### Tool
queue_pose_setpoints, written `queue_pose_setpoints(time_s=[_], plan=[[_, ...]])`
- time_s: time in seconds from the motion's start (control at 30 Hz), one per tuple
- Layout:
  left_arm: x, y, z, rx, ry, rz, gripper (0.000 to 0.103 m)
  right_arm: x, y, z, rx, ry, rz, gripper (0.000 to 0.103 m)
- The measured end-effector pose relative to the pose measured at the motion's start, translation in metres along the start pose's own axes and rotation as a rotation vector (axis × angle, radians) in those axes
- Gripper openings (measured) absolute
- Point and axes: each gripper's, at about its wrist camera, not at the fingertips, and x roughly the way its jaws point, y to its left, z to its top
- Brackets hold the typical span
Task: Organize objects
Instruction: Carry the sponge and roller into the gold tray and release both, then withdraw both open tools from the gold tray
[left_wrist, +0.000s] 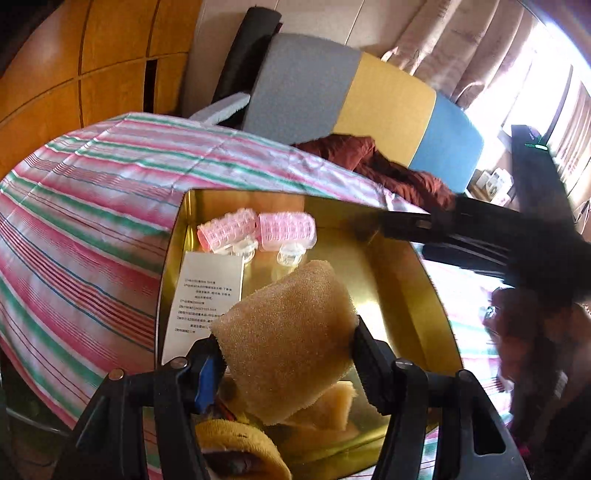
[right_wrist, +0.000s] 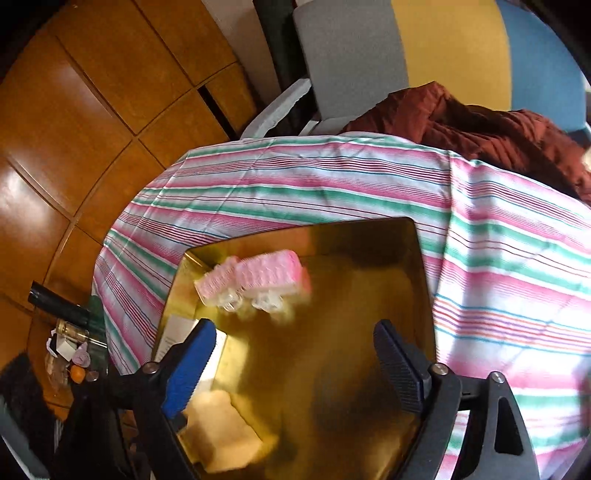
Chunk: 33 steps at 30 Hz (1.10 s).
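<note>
Gold tin (left_wrist: 173, 236) lies beneath both grippers. Left gripper (left_wrist: 288, 356) pinches a tan sponge (left_wrist: 284, 332) above it; right gripper (right_wrist: 295, 354) hangs open, empty. Lower the sponge clear of the pink rollers (left_wrist: 258, 230) ahead (compressible, so release gently).

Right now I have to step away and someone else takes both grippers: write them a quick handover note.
Left gripper: shut on a tan sponge, held over the gold tin.
Right gripper: open, holding nothing, over the same tin.
In the tin: two pink rollers at the far end, a paper slip beside them, another sponge at the near end.
The tin sits on the striped cloth.
Left: set the held sponge down in the tin. I cannot tell what else waits outside it.
</note>
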Motion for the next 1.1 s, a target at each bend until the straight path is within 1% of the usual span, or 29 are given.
queue_pose_setpoints(time_s=[0.07, 0.2, 0.23, 0.33, 0.4, 0.43, 0.5, 0.53, 0.57, 0.63, 0.73, 0.8, 0.9, 0.97, 1.03, 1.1], plan=[[0.003, 0.001, 0.003, -0.008, 0.002, -0.004, 0.062, -0.007, -0.004, -0.008, 0.002, -0.01, -0.009, 0.091], [-0.002, -0.003, 0.015, 0.008, -0.05, 0.001, 0.062, -0.017, -0.013, -0.023, 0.009, -0.03, -0.036, 0.091], [-0.001, -0.004, 0.017, 0.014, -0.053, 0.009, 0.062, -0.019, -0.015, -0.027, 0.011, -0.034, -0.038, 0.091], [0.009, -0.007, 0.018, 0.025, -0.016, 0.012, 0.062, -0.023, -0.016, -0.038, 0.007, -0.035, -0.043, 0.091], [0.015, -0.01, 0.012, 0.035, 0.017, -0.003, 0.062, -0.025, -0.016, -0.045, -0.012, -0.037, -0.062, 0.091], [0.012, -0.012, 0.01, 0.034, 0.013, -0.012, 0.062, -0.027, -0.017, -0.049, -0.019, -0.039, -0.069, 0.091], [0.0, -0.016, 0.005, 0.04, -0.019, -0.019, 0.062, -0.031, -0.021, -0.056, -0.014, -0.045, -0.078, 0.091], [-0.006, -0.017, 0.004, 0.036, -0.029, -0.038, 0.062, -0.033, -0.025, -0.059, -0.002, -0.05, -0.082, 0.091], [-0.013, -0.02, 0.003, 0.036, -0.036, -0.075, 0.062, -0.036, -0.028, -0.062, 0.01, -0.06, -0.09, 0.091], [-0.023, -0.029, -0.002, 0.068, -0.041, -0.116, 0.062, -0.043, -0.034, -0.067, 0.031, -0.083, -0.116, 0.091], [-0.021, -0.047, -0.017, 0.141, 0.02, -0.183, 0.062, -0.053, -0.043, -0.074, 0.065, -0.111, -0.138, 0.091], [-0.013, -0.059, -0.026, 0.189, 0.054, -0.184, 0.064, -0.057, -0.047, -0.078, 0.075, -0.119, -0.15, 0.092], [0.001, -0.071, -0.037, 0.202, 0.089, -0.194, 0.068, -0.062, -0.053, -0.086, 0.078, -0.123, -0.169, 0.092], [0.014, -0.076, -0.043, 0.202, 0.126, -0.143, 0.07, -0.064, -0.057, -0.09, 0.08, -0.122, -0.18, 0.093], [0.021, -0.077, -0.05, 0.219, 0.152, -0.133, 0.07, -0.066, -0.06, -0.095, 0.076, -0.12, -0.186, 0.094], [0.019, -0.08, -0.055, 0.253, 0.138, -0.094, 0.071, -0.067, -0.064, -0.099, 0.084, -0.12, -0.185, 0.094]])
